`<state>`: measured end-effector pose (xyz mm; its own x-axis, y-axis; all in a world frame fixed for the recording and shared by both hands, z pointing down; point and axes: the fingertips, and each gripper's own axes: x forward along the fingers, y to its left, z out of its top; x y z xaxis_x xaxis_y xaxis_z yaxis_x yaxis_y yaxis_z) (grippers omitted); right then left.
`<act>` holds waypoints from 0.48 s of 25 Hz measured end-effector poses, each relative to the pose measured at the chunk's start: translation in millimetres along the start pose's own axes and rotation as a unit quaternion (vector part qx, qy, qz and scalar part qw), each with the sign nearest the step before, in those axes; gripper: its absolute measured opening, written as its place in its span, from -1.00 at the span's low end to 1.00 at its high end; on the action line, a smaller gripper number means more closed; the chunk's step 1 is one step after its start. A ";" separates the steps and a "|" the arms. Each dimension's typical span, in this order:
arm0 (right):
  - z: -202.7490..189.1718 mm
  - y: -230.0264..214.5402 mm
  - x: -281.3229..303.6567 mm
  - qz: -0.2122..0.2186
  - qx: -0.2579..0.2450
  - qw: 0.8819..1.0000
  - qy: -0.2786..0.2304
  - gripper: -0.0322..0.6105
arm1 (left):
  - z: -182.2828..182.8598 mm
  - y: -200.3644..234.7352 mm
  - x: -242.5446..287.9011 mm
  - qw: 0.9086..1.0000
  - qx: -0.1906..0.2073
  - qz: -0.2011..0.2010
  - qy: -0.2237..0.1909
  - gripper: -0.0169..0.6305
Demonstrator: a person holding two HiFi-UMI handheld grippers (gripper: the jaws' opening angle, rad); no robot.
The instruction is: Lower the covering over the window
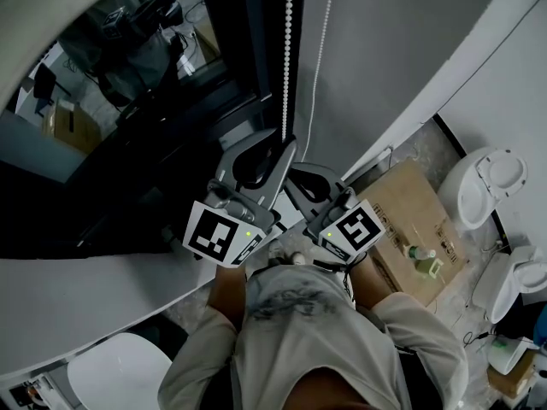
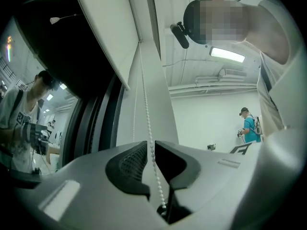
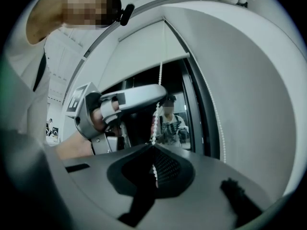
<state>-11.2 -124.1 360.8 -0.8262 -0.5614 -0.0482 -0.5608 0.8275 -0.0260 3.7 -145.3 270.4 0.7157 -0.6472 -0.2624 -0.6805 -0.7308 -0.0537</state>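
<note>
**Blind** [image 3: 144,51]: rolled high. Its bottom rail sits near the top of the window [image 1: 128,143], and most of the glass is bare.

**Chain** [image 1: 288,58]: hangs plumb beside the window frame, long axis vertical. It passes through both sets of jaws. A second strand [image 1: 323,41] hangs just to its right, untouched.

**Right gripper** [image 3: 153,146]: jaws closed tight on the chain, no gap showing.

**Left gripper** [image 2: 149,145]: jaws stand narrowly apart with the chain [image 2: 146,104] running through the slot. The pads are not seen pressing on it, so no grip is confirmed.

**Relation:** the left gripper [image 1: 282,148] sits directly above the right gripper [image 1: 297,178] on the same strand. The two are close together, and the blind is well above both.

**Judgement:** the task is barely begun. The next pull runs straight down along the chain. The left gripper, being higher, looks set to clamp and take that stroke. Any sideways drag risks slipping the beads.
</note>
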 end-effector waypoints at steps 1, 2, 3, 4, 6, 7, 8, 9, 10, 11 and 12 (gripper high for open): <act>-1.1 0.3 0.6 0.000 0.000 1.000 0.002 -0.84 | -0.1 -1.2 0.5 1.000 0.002 -0.002 0.000 -0.84; -2.7 0.5 1.2 -0.001 -0.001 1.000 0.005 -0.84 | -0.2 -2.2 0.8 1.000 0.001 -0.004 0.000 -0.89; -4.3 0.6 1.3 -0.002 -0.001 1.000 0.007 -0.84 | -0.2 -2.8 0.7 1.000 -0.001 -0.007 -0.001 -0.90; -5.2 0.2 0.8 -0.003 0.001 1.000 0.007 -0.84 | -0.1 -2.8 0.3 1.000 -0.006 -0.009 -0.003 -0.90; -5.0 -1.2 -1.0 -0.008 0.002 1.000 0.003 -0.84 | 0.1 -1.5 -1.2 1.000 -0.017 -0.012 -0.009 -0.90; -5.0 -1.5 -1.8 -0.010 0.001 1.000 0.002 -0.84 | 0.0 -0.5 -2.4 1.000 -0.022 -0.012 -0.012 -0.90; -5.4 -1.0 -2.6 -0.009 0.000 1.000 0.002 -0.84 | 0.0 0.6 -3.6 0.999 -0.026 -0.011 -0.015 -0.90; -6.3 0.0 -3.6 -0.006 0.002 1.000 0.002 -0.84 | 0.1 1.7 -5.1 0.999 -0.029 -0.010 -0.019 -0.90; -7.0 1.1 -4.9 -0.002 0.004 1.000 0.003 -0.84 | 0.4 3.0 -6.7 0.999 -0.032 -0.009 -0.022 -0.90; -6.7 1.6 -6.8 0.001 0.008 1.000 0.002 -0.84 | 0.7 4.4 -8.3 0.999 -0.035 -0.006 -0.025 -0.90; -5.0 1.2 -9.2 0.002 0.011 1.000 -0.001 -0.84 | 0.1 5.7 -9.9 0.999 -0.037 -0.004 -0.026 -0.90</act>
<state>-4.6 -118.0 366.3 -0.8286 -0.5577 -0.0498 -0.5557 0.8300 -0.0486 -7.3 -143.1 272.6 0.7104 -0.6311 -0.3114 -0.6606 -0.7506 0.0142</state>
